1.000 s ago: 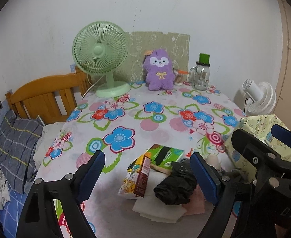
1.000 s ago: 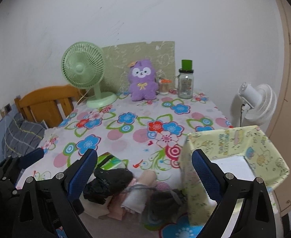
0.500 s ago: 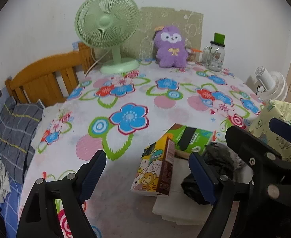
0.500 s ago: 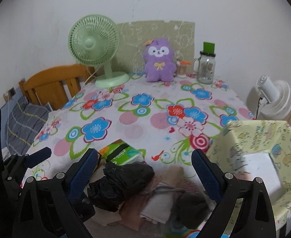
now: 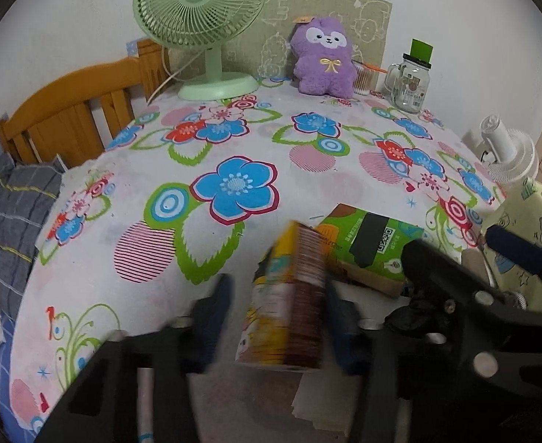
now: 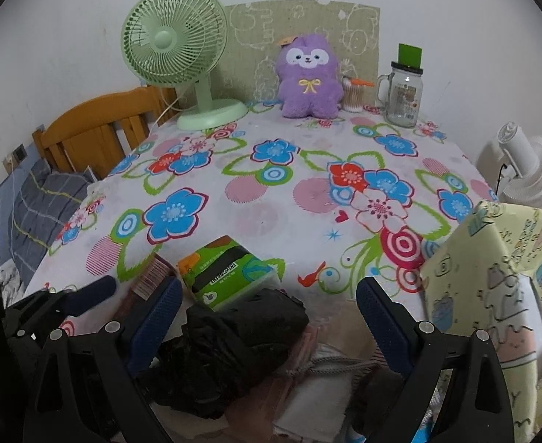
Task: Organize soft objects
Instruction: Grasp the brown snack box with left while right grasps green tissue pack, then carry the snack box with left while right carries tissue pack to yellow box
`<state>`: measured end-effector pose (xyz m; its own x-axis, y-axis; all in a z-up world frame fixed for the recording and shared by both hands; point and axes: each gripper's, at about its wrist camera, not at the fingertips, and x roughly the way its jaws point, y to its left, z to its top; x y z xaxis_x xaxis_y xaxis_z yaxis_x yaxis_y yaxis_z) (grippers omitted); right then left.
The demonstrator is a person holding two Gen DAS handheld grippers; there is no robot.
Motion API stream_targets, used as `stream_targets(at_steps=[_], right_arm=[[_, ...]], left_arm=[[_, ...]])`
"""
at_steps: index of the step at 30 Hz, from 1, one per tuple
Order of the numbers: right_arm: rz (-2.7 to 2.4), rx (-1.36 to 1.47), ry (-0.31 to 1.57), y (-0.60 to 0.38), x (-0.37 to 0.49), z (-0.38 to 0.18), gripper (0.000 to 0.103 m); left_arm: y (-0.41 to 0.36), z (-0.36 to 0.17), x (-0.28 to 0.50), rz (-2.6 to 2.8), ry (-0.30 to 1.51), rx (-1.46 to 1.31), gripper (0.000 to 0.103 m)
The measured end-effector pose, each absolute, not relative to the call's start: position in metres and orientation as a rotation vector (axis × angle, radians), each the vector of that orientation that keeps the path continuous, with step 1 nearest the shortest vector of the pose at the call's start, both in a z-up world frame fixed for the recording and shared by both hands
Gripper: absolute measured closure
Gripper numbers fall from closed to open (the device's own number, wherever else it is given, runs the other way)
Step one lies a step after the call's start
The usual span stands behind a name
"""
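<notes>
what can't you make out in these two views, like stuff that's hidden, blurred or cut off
- Left wrist view: the yellow carton is motion-blurred between the closing left hand-held gripper; its print is unreadable and pad contact unclear.
- Right wrist view: the clothes under the black bundle are mostly covered.
- Right wrist view: the yellow bin is cut by the edge; its contents are hidden.

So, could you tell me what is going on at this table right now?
A person is sorting a pile of soft things with two handheld grippers. The left gripper is closing its jaws around a small yellow cartoon packet standing on the floral tablecloth, beside a green tissue pack. The right gripper hangs open over a crumpled black cloth on folded towels. A yellow fabric bin waits at the right.
</notes>
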<state>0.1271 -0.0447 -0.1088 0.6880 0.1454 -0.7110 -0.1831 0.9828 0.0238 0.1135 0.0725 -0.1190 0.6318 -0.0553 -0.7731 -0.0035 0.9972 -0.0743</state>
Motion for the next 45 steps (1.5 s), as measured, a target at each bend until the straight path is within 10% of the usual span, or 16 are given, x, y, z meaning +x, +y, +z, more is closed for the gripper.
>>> stream_targets(at_steps=[20, 45], right_arm=[[0.213, -0.096, 0.875, -0.016, 0.162, -0.130, 0.006], [0.242, -0.090, 0.896, -0.009, 0.168, -0.131, 0.040]], left_arm=[[0.082, -0.134, 0.133, -0.014, 0.933, -0.074, 0.074], [0.079, -0.123, 0.132, -0.023, 0.895, -0.060, 0.081]])
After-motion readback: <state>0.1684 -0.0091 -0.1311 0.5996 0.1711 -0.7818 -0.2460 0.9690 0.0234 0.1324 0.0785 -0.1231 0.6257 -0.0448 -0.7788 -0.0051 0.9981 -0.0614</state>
